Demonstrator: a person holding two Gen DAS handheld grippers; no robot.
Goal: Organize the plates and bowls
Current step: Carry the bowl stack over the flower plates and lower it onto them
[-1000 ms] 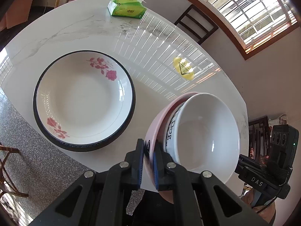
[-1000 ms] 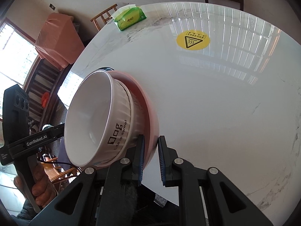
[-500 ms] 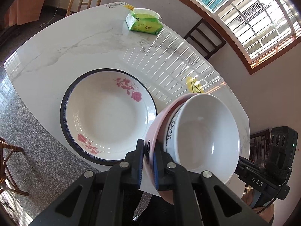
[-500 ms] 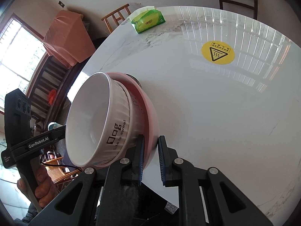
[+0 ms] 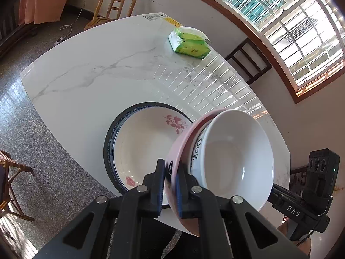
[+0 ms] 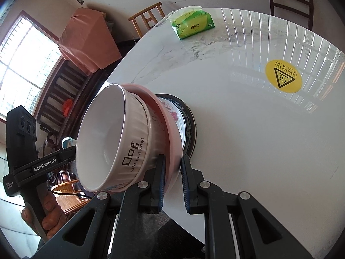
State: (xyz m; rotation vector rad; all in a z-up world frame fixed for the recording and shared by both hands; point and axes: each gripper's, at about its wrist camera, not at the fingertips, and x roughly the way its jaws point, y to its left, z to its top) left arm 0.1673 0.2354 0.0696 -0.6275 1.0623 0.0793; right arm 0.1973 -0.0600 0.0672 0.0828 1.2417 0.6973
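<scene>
A white ribbed bowl [image 5: 235,157] [image 6: 112,138] with black lettering sits nested in a pink bowl [image 5: 183,151] [image 6: 166,133]. Both grippers carry this stack in the air, one at each side. My left gripper [image 5: 170,168] is shut on the pink bowl's rim, and so is my right gripper [image 6: 172,161] on the opposite rim. Below and behind the stack lies a white plate with red flowers [image 5: 146,142] [image 6: 183,123], resting in a dark blue-rimmed plate [image 5: 110,138] on the marble table [image 5: 97,82]. The bowls hide part of the plates.
A green tissue pack [image 5: 189,43] [image 6: 193,24] lies at the table's far end. A yellow warning sticker [image 6: 283,79] marks the tabletop to the right. Wooden chairs [image 5: 114,6] stand around the table; a hand [image 6: 49,215] grips the left tool's handle.
Both grippers have carried the bowl stack sideways toward the flowered plates, which now sit partly under the stack. The grips stayed shut throughout.
</scene>
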